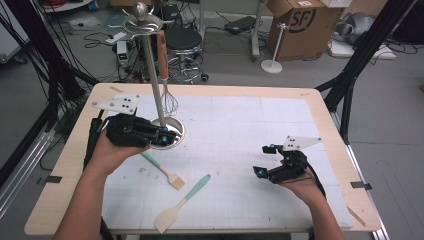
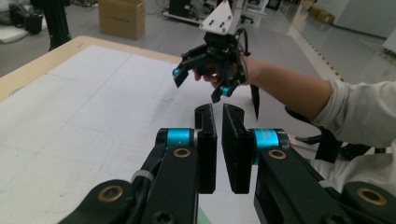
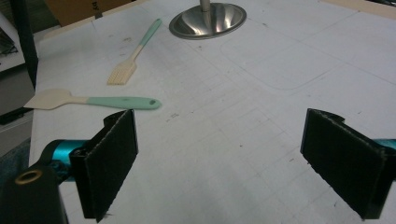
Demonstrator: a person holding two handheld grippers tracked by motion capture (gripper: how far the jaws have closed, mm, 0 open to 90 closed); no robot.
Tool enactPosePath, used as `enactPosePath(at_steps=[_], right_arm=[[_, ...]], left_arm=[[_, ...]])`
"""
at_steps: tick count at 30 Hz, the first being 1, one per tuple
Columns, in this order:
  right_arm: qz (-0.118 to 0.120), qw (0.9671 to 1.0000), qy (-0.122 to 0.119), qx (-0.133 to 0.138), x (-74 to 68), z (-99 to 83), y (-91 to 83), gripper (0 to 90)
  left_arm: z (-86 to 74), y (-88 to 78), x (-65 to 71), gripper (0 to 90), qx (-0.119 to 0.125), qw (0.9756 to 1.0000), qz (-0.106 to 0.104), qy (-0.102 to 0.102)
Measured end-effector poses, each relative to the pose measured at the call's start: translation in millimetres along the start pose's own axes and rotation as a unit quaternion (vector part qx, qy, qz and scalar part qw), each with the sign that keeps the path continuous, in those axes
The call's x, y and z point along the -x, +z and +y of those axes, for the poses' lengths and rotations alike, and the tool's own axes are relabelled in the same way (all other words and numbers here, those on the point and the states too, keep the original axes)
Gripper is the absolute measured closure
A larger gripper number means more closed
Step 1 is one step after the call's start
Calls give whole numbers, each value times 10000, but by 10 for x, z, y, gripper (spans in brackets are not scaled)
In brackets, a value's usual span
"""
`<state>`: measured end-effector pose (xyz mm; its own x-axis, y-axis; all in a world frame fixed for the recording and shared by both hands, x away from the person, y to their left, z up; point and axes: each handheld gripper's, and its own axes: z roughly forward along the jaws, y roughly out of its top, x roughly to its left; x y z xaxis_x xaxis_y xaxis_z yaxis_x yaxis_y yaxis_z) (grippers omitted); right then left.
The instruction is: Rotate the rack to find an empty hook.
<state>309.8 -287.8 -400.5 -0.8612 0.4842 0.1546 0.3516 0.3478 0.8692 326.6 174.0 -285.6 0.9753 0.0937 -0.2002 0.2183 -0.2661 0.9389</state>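
A steel utensil stand (image 1: 156, 75) rises from a round base (image 1: 175, 131) at the table's left. A whisk (image 1: 169, 97) with a wooden handle hangs from its top ring. My left gripper (image 1: 164, 136) is beside the base with its tips over the base's near rim; in the left gripper view its jaws (image 2: 218, 112) are almost together with nothing between them. A teal-handled brush (image 1: 162, 170) and a teal-handled spatula (image 1: 182, 202) lie flat in front of it. My right gripper (image 1: 263, 160) hovers at the right, open wide (image 3: 219, 135) and holding nothing.
A white gridded mat (image 1: 240, 125) covers the wooden table (image 1: 70, 165). Beyond the far edge stand a stool (image 1: 182, 42), a cardboard box (image 1: 300, 25) and cables. Black frame legs stand at both sides. The right gripper view shows the brush (image 3: 133, 53), spatula (image 3: 93, 100) and base (image 3: 208, 18).
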Motion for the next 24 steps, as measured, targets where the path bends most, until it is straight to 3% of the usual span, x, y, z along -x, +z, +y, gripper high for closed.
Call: enactPosePath(at_steps=[5, 9, 13, 15, 18, 21, 24], right_arm=[[6, 10000, 13, 0, 5, -1, 3, 110], [11, 10000, -2, -3, 4, -1, 9, 110], [15, 10000, 6, -18, 2, -1, 13, 110], [18, 10000, -20, -28, 5, -3, 19, 110], [29, 10000, 21, -38, -2, -2, 24, 110], [38, 10000, -9, -52, -3, -3, 31, 110], [38, 10000, -9, -55, -6, -3, 33, 110]], left_arm=[[5, -10, 29, 851, 22, 9999, -121, 96], [12, -37, 33, 864, -5, 9999, 33, 95], [20, -56, 34, 883, -295, 9992, 235, 104], [88, -76, 67, 884, -478, 9982, 287, 242], [225, -122, 101, 884, -485, 9979, 221, 362], [344, -169, 89, 885, -600, 9972, 180, 399], [438, -242, 50, 885, -559, 9974, 199, 402]])
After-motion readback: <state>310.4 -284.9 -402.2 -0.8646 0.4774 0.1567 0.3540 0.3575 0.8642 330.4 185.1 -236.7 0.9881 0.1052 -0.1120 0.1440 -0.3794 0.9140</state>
